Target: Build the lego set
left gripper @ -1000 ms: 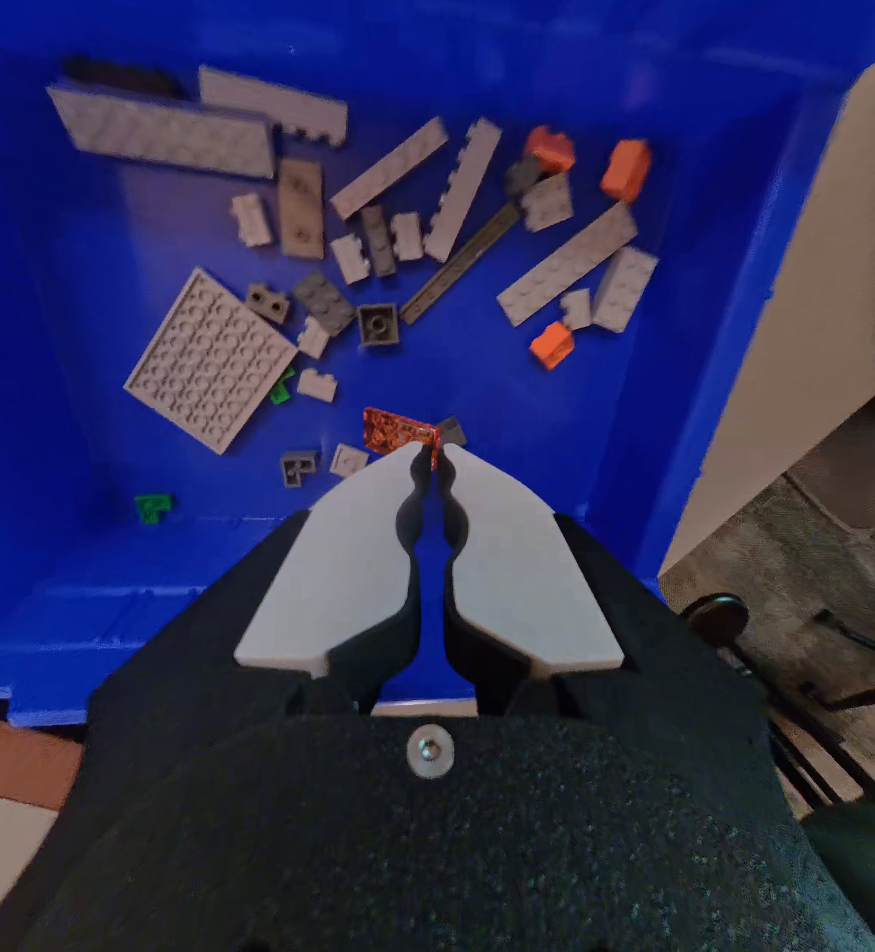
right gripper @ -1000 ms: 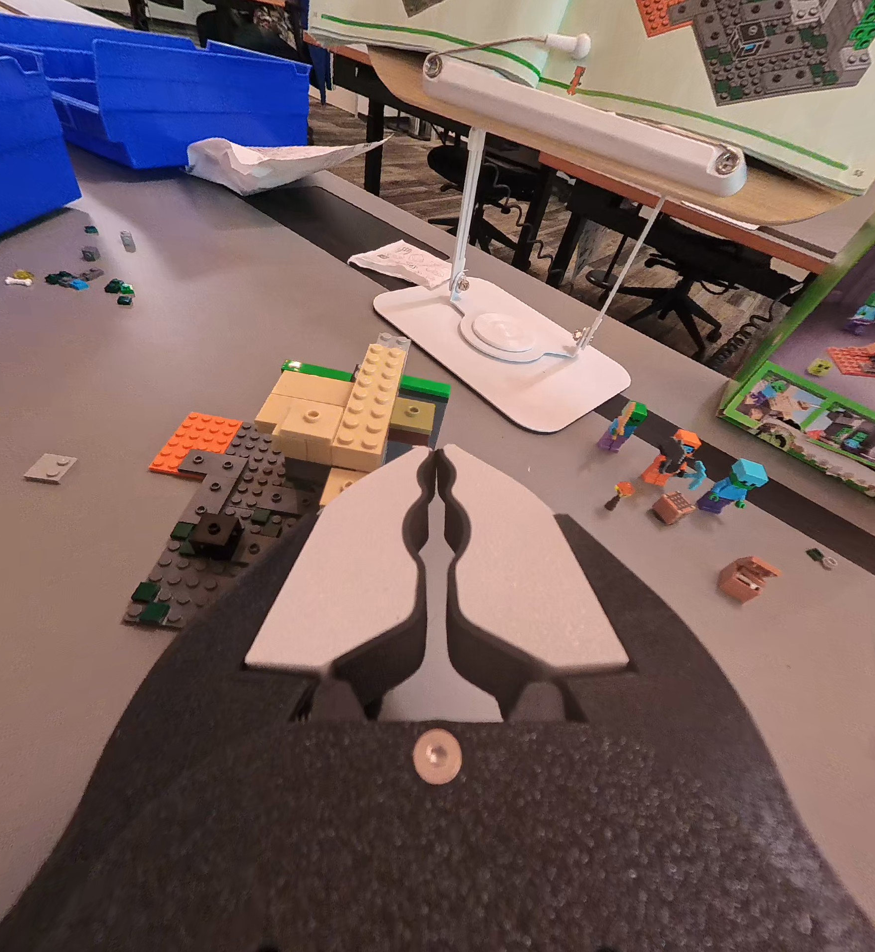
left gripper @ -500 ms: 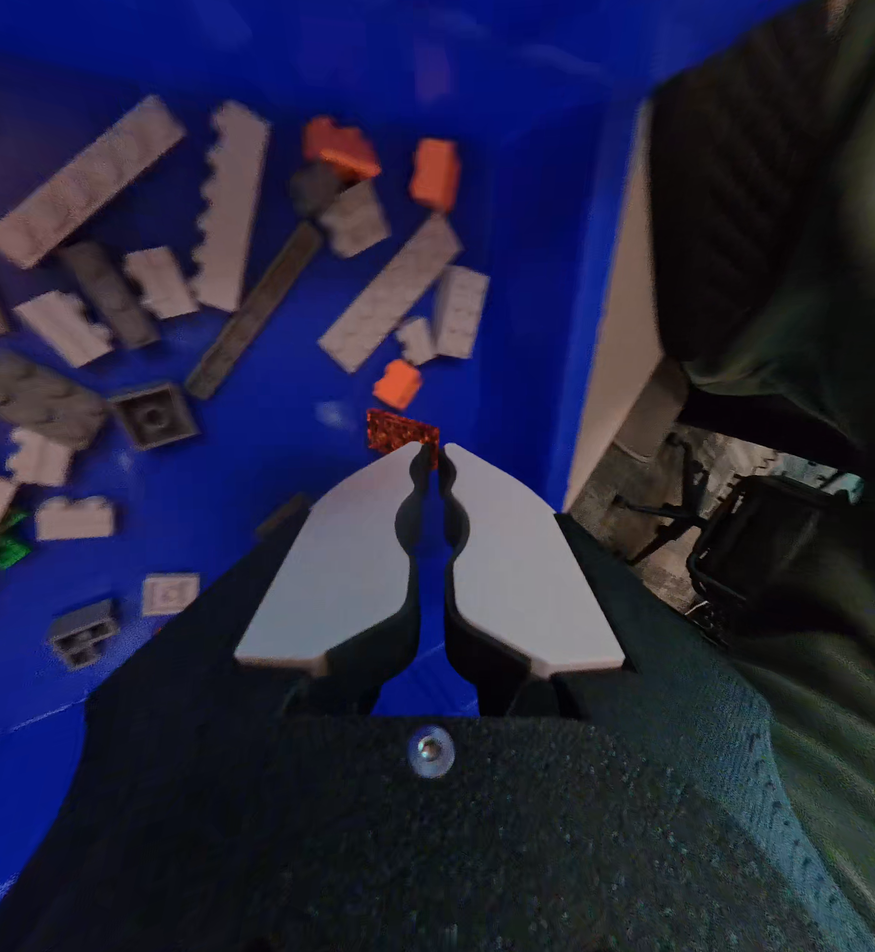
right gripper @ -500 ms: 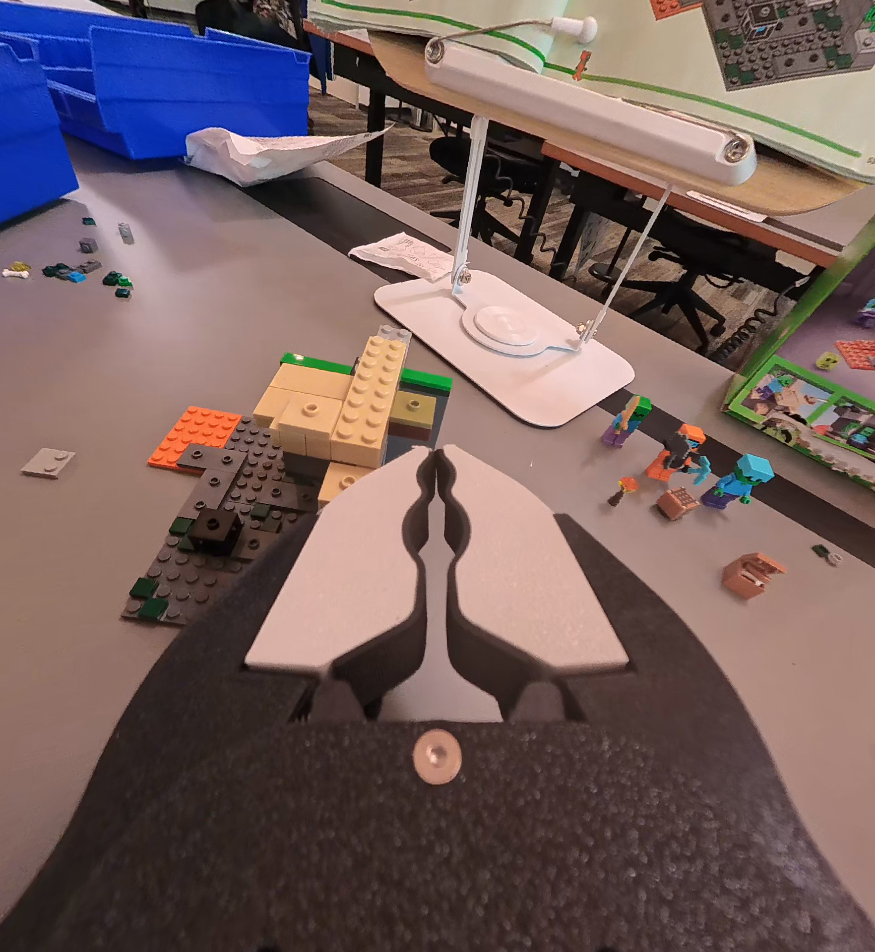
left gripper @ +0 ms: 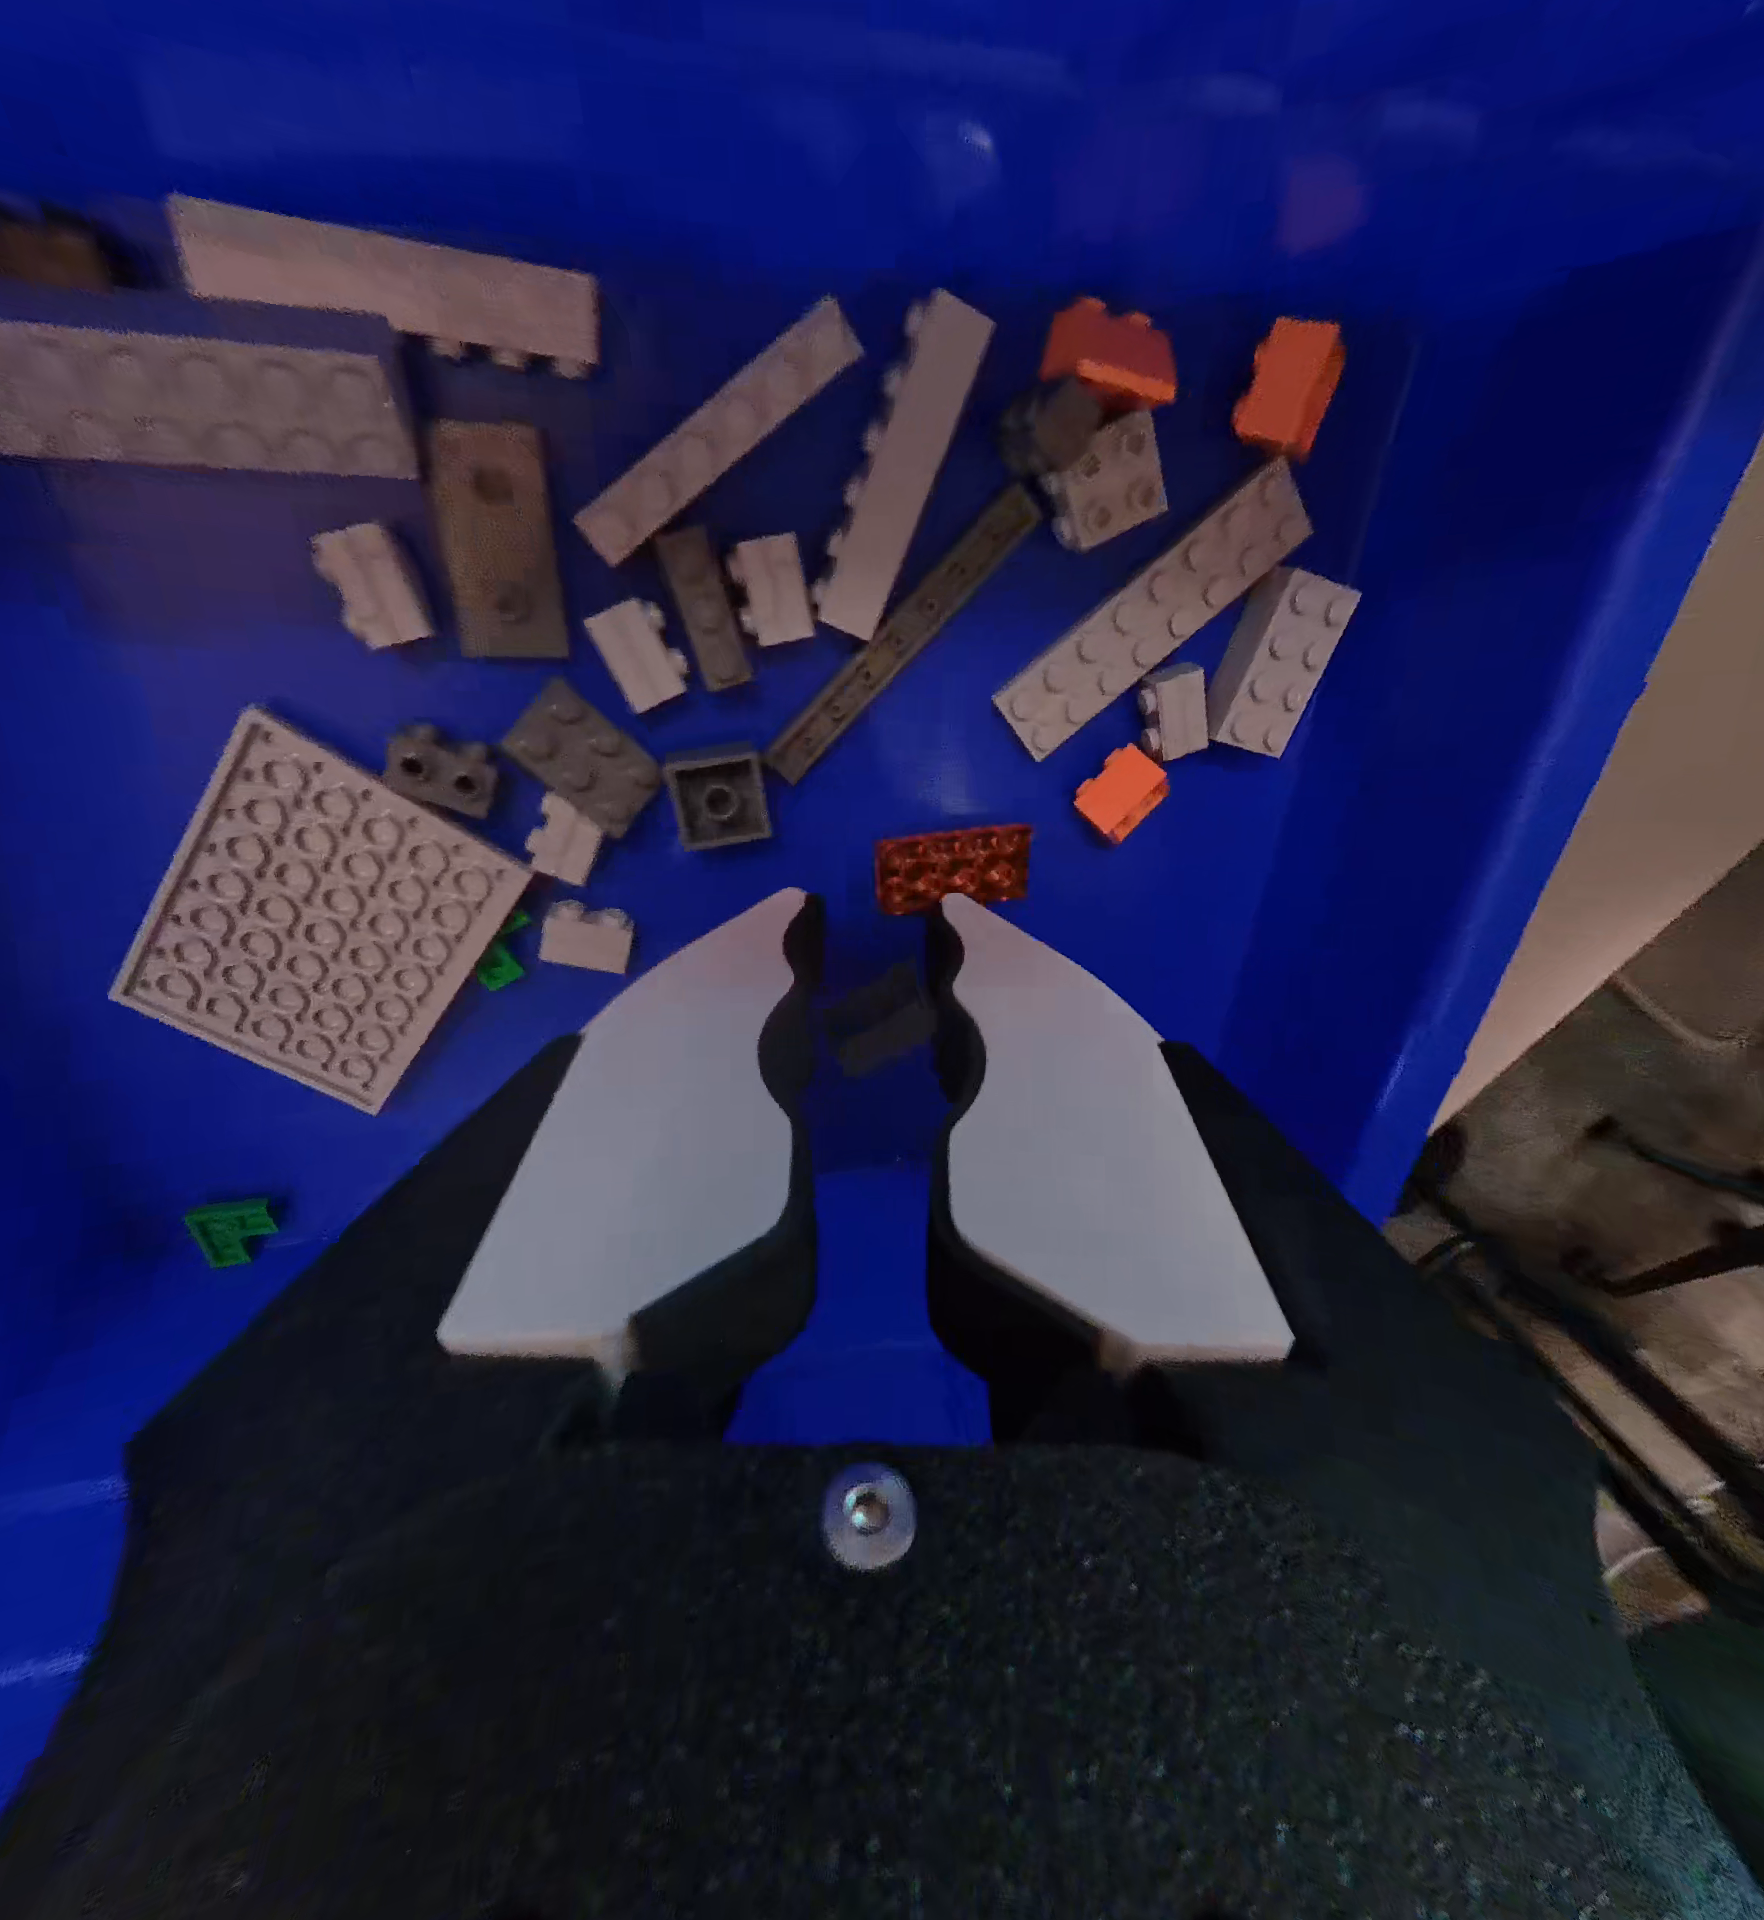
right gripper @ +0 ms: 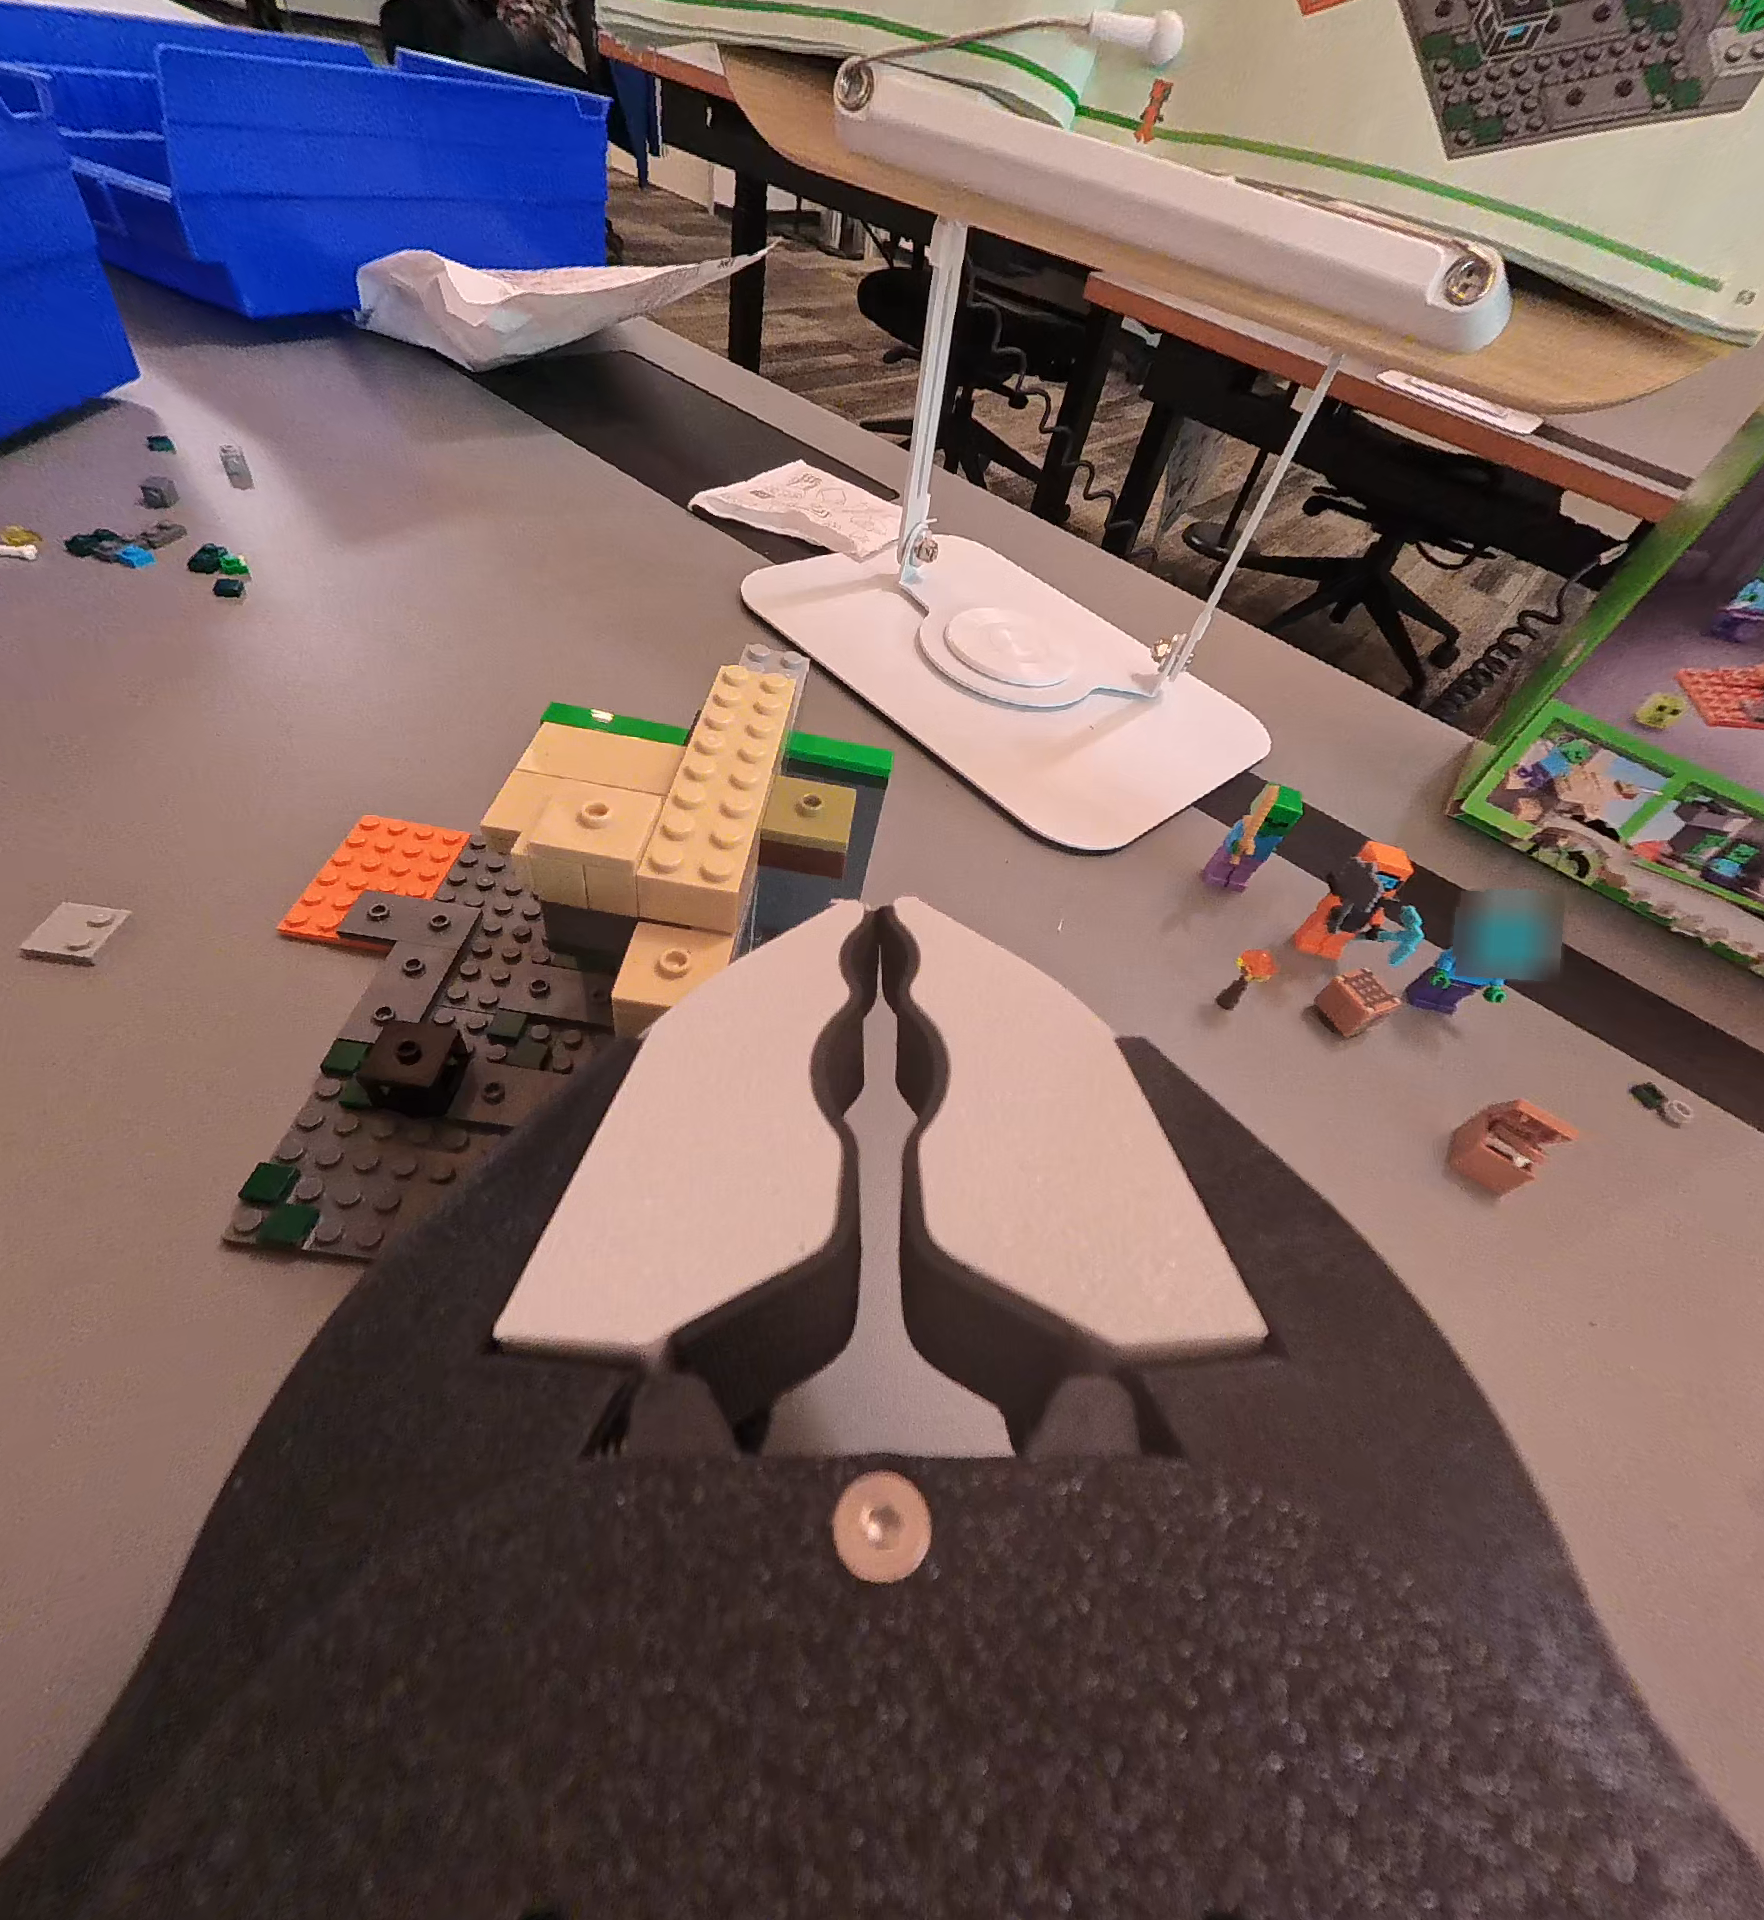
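Note:
In the left wrist view my left gripper (left gripper: 873, 902) is open inside a blue bin (left gripper: 1480, 520) of loose bricks. A small translucent red-orange plate (left gripper: 951, 868) sits just past the right fingertip, free of the jaws. A dark grey piece (left gripper: 878, 1018) lies on the bin floor between the fingers. Several grey plates and orange bricks lie beyond, and a large grey square plate (left gripper: 317, 904) is at the left. In the right wrist view my right gripper (right gripper: 878, 909) is shut and empty, just right of the partial build of tan bricks (right gripper: 649, 831) on a dark grey baseplate (right gripper: 379, 1153).
A white book stand (right gripper: 1013, 665) holds the instruction booklet behind the build. Minifigures (right gripper: 1356, 904) and the set's box (right gripper: 1688, 779) are at the right. Blue bins (right gripper: 338, 177), crumpled paper (right gripper: 525, 301), tiny loose pieces (right gripper: 130, 540) and a small grey plate (right gripper: 76, 930) are at the left. About 50 cm separates my left fingertips from my right. The large grey square plate (left gripper: 317, 904) is about 8 cm from my left fingertips.
My left gripper, which was shut on the red-orange plate, has swung back over the bin and opened; the plate is out of its tips. The right gripper has stayed nearly still.

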The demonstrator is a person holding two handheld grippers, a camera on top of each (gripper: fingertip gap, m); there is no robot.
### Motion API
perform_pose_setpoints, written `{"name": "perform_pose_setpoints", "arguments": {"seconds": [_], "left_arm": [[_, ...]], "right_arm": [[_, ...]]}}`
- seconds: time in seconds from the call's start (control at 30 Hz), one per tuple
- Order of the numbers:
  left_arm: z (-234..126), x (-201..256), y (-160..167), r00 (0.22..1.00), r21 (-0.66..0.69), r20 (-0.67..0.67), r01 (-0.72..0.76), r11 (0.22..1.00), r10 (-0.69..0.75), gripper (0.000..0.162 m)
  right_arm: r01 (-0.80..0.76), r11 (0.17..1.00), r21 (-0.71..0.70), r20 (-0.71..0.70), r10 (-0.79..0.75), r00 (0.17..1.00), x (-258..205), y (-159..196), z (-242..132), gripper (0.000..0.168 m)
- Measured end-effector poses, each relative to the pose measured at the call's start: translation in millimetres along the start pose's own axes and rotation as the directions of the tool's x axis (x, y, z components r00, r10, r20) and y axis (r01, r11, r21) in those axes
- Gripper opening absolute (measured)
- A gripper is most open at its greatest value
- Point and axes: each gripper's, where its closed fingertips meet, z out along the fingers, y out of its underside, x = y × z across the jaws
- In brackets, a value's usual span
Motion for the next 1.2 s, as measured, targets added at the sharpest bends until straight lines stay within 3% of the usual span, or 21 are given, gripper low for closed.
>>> {"name": "perform_pose_setpoints", "arguments": {"seconds": [0.23,0.53,0.63,0.77,0.87,1.0,1.1,1.2], "left_arm": [[22,13,11,0.985,-0.130,0.147,-0.070,0.989,0.089,0.040],[23,7,7,0.956,-0.123,0.263,-0.097,0.988,0.127,0.034],[11,9,3,0.954,-0.037,0.285,-0.089,0.995,0.096,0.034],[-23,20,-17,0.935,0.183,0.350,-0.122,0.975,0.052,0.034],[-53,43,-36,0.922,0.382,0.388,-0.184,0.906,0.023,0.033],[-80,94,-68,0.910,0.611,0.413,-0.286,0.738,0.011,0.033],[-82,131,-96,0.893,0.700,0.450,-0.364,0.615,0.017,0.034],[-76,167,-131,0.878,0.757,0.477,-0.431,0.492,0.034,0.034]], "right_arm": [[0.003,1.000,0.002,0.006,-0.003,1.000,-2,-1,0,0.000],[0.008,1.000,0.014,-0.007,-0.008,1.000,0,-5,-3,0.000],[0.020,1.000,0.018,-0.023,-0.019,1.000,2,-6,-4,0.000],[0.061,0.998,0.034,-0.056,-0.059,0.997,5,-13,-9,0.000],[0.121,0.991,0.052,-0.073,-0.117,0.990,2,-29,-17,0.000],[0.186,0.976,0.112,-0.012,-0.186,0.982,-29,-66,-33,0.000],[0.195,0.972,0.131,0.116,-0.210,0.971,-73,-90,-41,0.000],[0.062,0.994,0.087,0.390,-0.091,0.916,-135,-98,-47,0.012]]}}
